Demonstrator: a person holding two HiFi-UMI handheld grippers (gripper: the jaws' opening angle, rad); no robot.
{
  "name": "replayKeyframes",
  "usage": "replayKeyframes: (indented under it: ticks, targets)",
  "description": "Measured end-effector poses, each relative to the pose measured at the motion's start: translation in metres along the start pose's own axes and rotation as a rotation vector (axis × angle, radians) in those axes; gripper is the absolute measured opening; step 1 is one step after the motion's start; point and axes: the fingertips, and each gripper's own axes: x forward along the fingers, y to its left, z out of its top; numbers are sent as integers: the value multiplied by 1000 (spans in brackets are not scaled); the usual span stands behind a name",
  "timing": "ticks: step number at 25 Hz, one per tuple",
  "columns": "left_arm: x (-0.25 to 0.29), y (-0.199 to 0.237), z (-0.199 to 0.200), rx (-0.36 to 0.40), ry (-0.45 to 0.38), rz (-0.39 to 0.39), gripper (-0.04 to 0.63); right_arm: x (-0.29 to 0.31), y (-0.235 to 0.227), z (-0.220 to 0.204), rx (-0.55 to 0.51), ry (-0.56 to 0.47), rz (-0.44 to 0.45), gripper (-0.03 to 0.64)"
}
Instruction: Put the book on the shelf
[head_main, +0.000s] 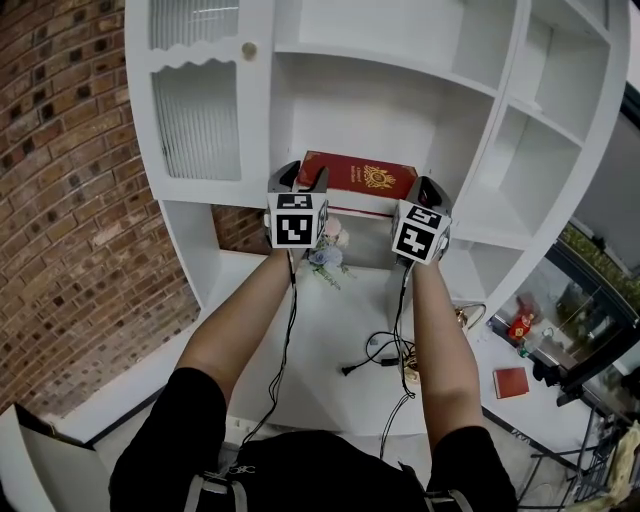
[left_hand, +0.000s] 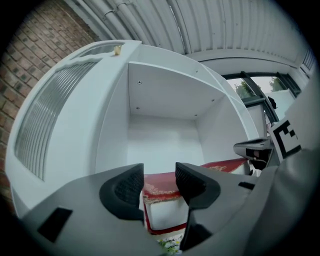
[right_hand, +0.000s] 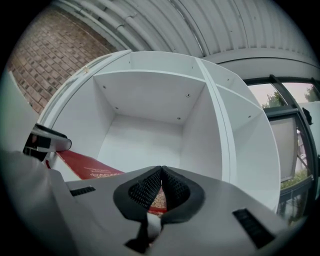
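Left gripper (head_main: 298, 180): jaws stand apart. In the left gripper view (left_hand: 159, 176) the near left corner of the red book (left_hand: 161, 191) sits in the gap. Its left edge is just inside the left-hand jaw, and the rest runs on behind the right-hand jaw. No pad visibly presses on it. White page block and lower red cover show under the jaws, with a sprig of flowers (left_hand: 171, 244) lower still. Right gripper (head_main: 428, 192): jaws closed together, tips meeting in the right gripper view (right_hand: 161, 172). A sliver of red cover with gold print shows through the slot just beyond the pads; cannot tell whether they nip it. The book (right_hand: 86, 167) stretches off to the left of these jaws toward the other gripper. From the head view the book (head_main: 356, 175) lies flat, cover up, at the front lip of the open middle compartment of the white shelf (head_main: 372, 108), spanning between the two sets of jaws. The compartment's back wall lies well ahead of both.
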Motion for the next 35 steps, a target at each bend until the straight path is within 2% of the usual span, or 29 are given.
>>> replayKeyframes:
  ticks: [2, 6, 10, 13, 18, 24, 29, 35]
  targets:
    - [-4, 1, 6, 42, -15, 24, 168, -4, 0, 7, 23, -16, 12, 17]
    - [-26, -4, 22, 60, -70, 15, 145, -23, 3, 20, 56, -78, 41, 17]
    - [-62, -13, 32, 87, -126, 14, 33, -53, 10, 24, 102, -126, 80, 15]
    - [-89, -20, 30, 105, -147, 10, 17, -78, 16, 21, 151, -151, 114, 15]
    - [-121, -26, 1, 60, -102, 0, 15, -116, 30, -3, 197, -126, 158, 15]
    - [-139, -27, -59, -38, 15, -34, 15, -145, 53, -40, 222, -91, 216, 14]
    - [-149, -27, -90, -51, 83, -48, 14, -154, 61, -73, 250, -21, 219, 14]
    - [-154, -33, -96, -45, 100, -66, 14, -161, 68, -88, 224, 22, 240, 14]
